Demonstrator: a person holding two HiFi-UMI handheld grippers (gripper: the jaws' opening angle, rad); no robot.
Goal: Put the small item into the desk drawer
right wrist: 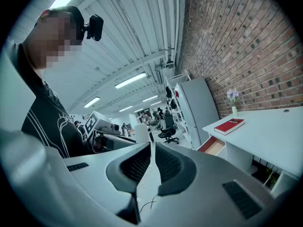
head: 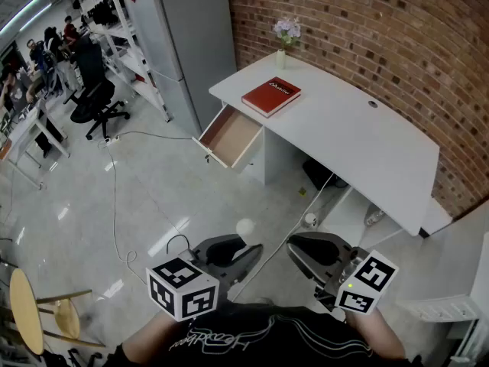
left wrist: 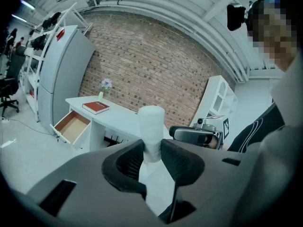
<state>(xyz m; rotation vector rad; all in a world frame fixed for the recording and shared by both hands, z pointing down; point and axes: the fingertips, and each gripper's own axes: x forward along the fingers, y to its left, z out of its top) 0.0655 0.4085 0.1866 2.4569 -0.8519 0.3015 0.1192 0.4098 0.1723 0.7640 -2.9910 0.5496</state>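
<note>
A small white capped item (left wrist: 151, 122) is pinched between the dark pads of my left gripper (left wrist: 151, 157), its top sticking up above them. In the head view the item (head: 244, 227) shows at the tip of the left gripper (head: 246, 243), low over the floor and well short of the desk. The white desk (head: 359, 140) has one wooden drawer (head: 229, 136) pulled open at its left end, with nothing visible in it. My right gripper (head: 295, 245) hangs beside the left one; its jaws (right wrist: 151, 162) are shut with nothing between them.
On the desk lie a red book (head: 270, 95) and a small vase of flowers (head: 286, 37). A grey cabinet (head: 191, 44) stands left of the desk. A black office chair (head: 95, 102), floor cables (head: 114, 205) and a wooden stool (head: 34, 312) are on the left. A brick wall (head: 367, 29) backs the desk.
</note>
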